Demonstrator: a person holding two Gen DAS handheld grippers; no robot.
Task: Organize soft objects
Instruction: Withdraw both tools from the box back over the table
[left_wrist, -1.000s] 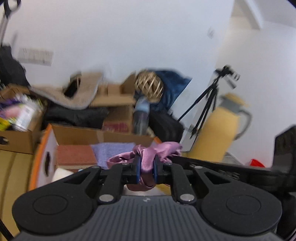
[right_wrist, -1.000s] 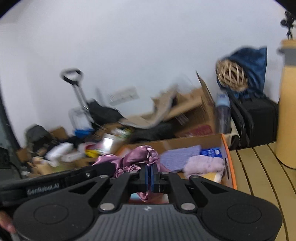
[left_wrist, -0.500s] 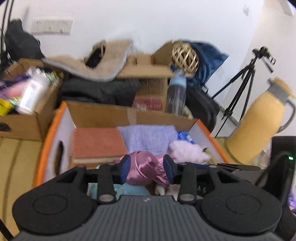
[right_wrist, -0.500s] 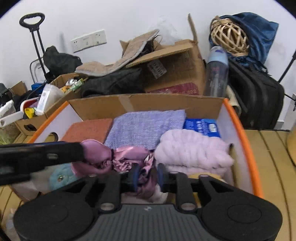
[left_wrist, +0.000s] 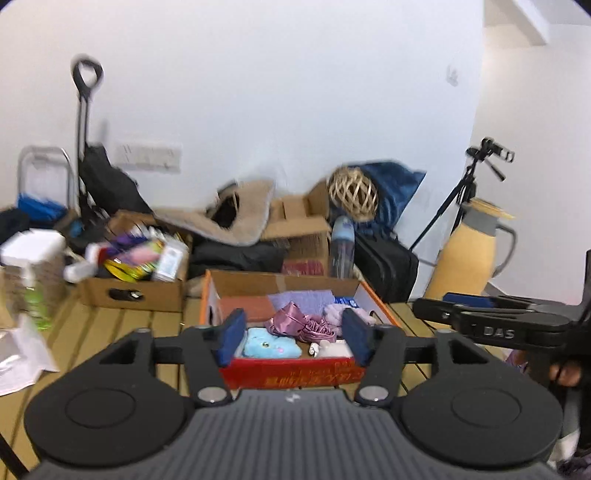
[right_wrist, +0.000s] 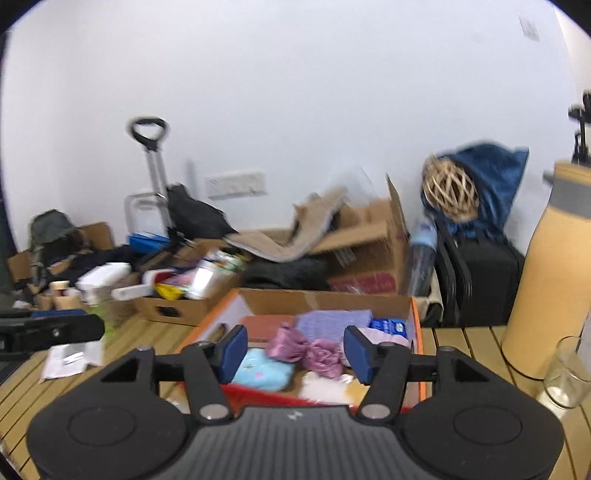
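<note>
Left wrist view showed the left gripper (left_wrist: 293, 334) with jaws spread and empty; both had just been opening. The pink satin cloth (left_wrist: 301, 325), pinched by both grippers a second ago, lay in the cardboard box (left_wrist: 291, 373). The right gripper (right_wrist: 293, 352) was spread too.

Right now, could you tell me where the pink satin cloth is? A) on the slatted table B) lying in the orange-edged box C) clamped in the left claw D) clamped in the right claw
B: the pink satin cloth lies inside the orange-edged box, with both claws open and clear of it.
</note>
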